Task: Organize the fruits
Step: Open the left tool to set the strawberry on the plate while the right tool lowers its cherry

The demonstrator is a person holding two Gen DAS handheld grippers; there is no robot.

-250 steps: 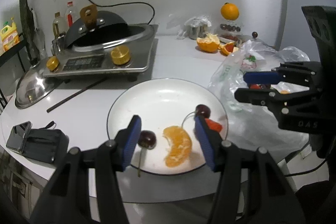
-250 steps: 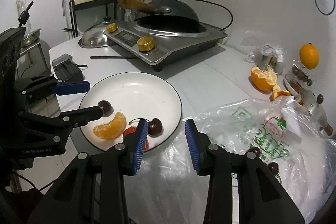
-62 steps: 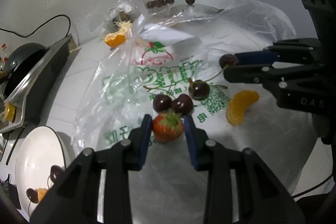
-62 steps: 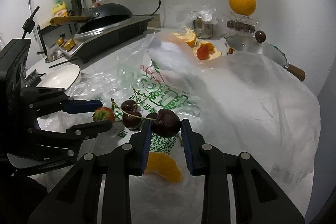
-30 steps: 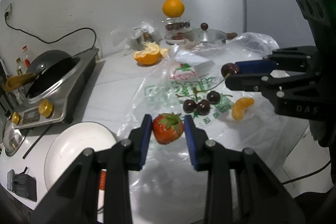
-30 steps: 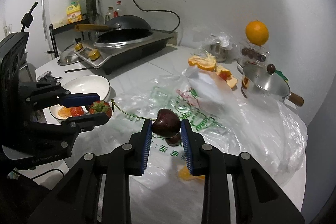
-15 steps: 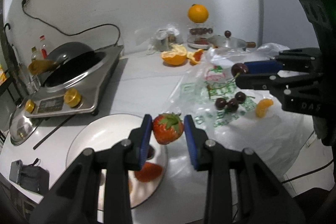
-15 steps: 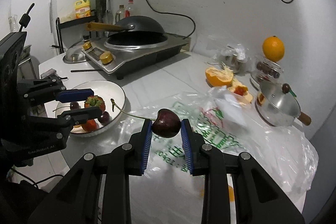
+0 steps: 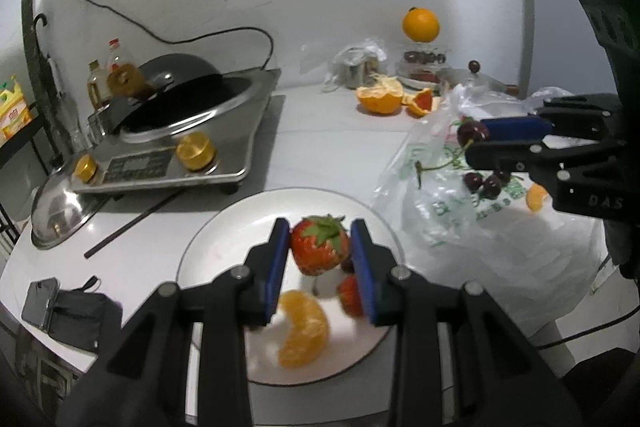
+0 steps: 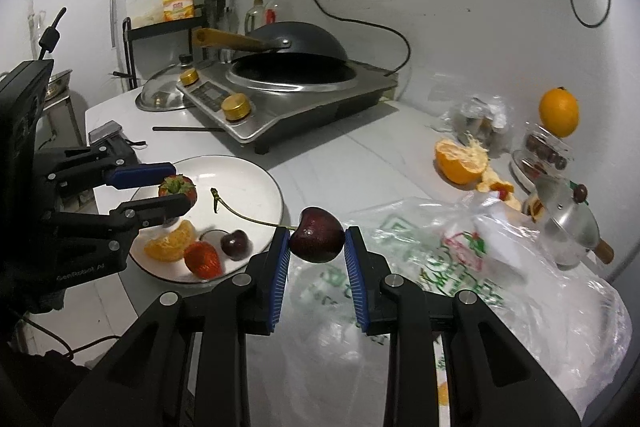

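My left gripper (image 9: 320, 247) is shut on a red strawberry (image 9: 318, 250) and holds it above the white plate (image 9: 224, 227). The plate holds an orange segment (image 9: 302, 335), a second strawberry (image 9: 348, 295) and a cherry (image 10: 235, 243). My right gripper (image 10: 317, 247) is shut on a dark cherry (image 10: 317, 235) with a long stem, in the air between the plate (image 10: 248, 171) and the plastic bag (image 10: 460, 267). It also shows in the left wrist view (image 9: 476, 143). More cherries (image 9: 484, 183) and an orange segment (image 9: 536, 197) lie on the bag.
An induction cooker with a wok (image 9: 180, 131) stands behind the plate, a steel lid (image 9: 60, 203) and a chopstick (image 9: 132, 223) beside it. A phone on a black pouch (image 9: 64, 311) lies at the left edge. Orange peels (image 9: 380, 99), a whole orange (image 9: 420, 25) and a small pot (image 10: 568, 227) stand at the back right.
Both grippers have carried their fruit left from the bag toward the plate. The strawberry now hangs over the plate's middle. The cherry has come close to the plate's right rim.
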